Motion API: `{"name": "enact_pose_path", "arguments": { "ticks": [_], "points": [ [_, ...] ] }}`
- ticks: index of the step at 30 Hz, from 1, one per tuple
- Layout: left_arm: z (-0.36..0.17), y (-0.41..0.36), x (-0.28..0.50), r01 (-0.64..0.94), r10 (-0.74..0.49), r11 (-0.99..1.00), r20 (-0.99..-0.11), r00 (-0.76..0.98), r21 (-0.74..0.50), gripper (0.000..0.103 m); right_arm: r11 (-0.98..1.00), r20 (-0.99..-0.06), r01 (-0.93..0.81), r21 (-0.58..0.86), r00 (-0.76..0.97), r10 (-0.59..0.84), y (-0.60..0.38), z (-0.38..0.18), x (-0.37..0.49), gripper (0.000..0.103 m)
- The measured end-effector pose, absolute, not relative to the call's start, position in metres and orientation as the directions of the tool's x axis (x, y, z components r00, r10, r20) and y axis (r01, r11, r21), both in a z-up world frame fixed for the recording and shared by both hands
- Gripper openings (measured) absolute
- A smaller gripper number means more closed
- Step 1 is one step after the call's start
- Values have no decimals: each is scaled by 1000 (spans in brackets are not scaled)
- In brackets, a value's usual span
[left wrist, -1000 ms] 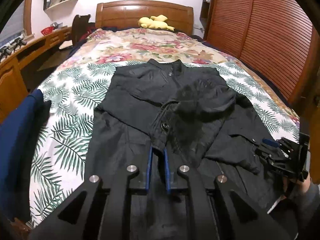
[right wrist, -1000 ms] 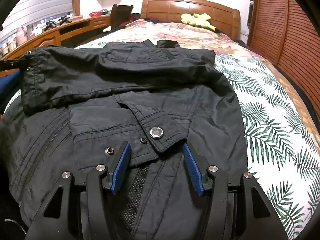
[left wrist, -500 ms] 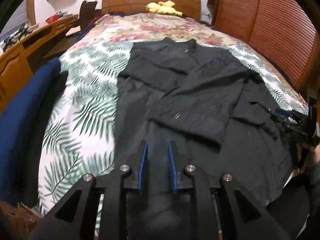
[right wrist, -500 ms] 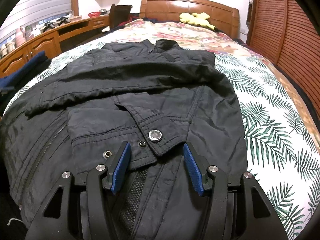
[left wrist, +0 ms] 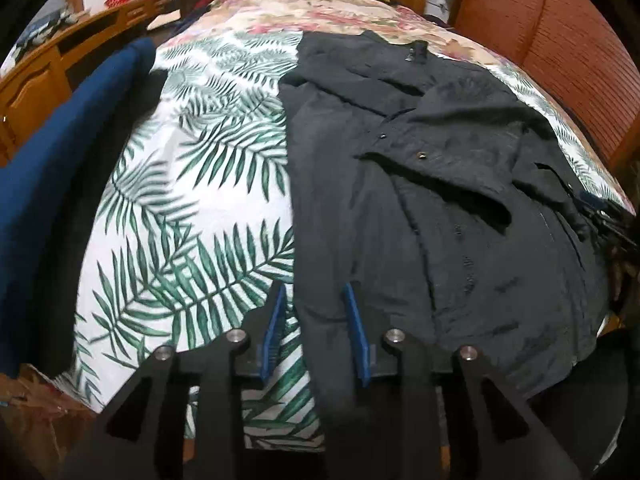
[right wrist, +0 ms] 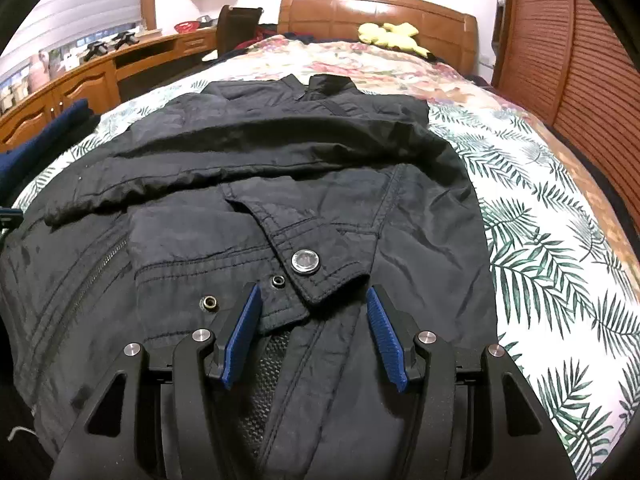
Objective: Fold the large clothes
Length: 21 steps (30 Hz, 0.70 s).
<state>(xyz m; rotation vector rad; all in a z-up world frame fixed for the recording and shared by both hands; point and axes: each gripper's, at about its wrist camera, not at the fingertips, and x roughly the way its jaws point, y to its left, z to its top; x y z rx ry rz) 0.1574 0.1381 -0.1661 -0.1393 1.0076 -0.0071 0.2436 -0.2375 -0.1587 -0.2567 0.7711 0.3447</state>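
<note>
From the left wrist, the left gripper hangs with its jaws apart and nothing between them, straddling the near left edge of the black jacket, which lies spread on the bed beside a blue cloth. From the right wrist, the right gripper is likewise spread wide and empty, its blue pads either side of a folded sleeve cuff with a snap, the jacket reaching toward the headboard.

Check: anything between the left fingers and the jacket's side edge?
Nothing visible. The left gripper is open, straddling the black jacket at its edge on the leaf-print bedspread. The blue garment lies off to the side.
</note>
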Motion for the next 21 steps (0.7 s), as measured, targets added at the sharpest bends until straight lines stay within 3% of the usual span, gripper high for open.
{"name": "enact_pose_path", "arguments": {
  "ticks": [4, 11, 21],
  "points": [
    [-171, 144, 157, -66, -81, 988, -834, 546, -138, 40, 909, -718, -400, -118, 667, 200, -232, -159, 245, 56],
    [-176, 142, 159, -34, -28, 998, -810, 585, -59, 53, 913, -715, -392, -108, 669, 203, -234, -155, 244, 56],
    [-171, 137, 156, 1, -30, 999, -814, 580, -36, 53, 948, -705, -305, -94, 693, 153, -279, -131, 212, 59]
  ]
}}
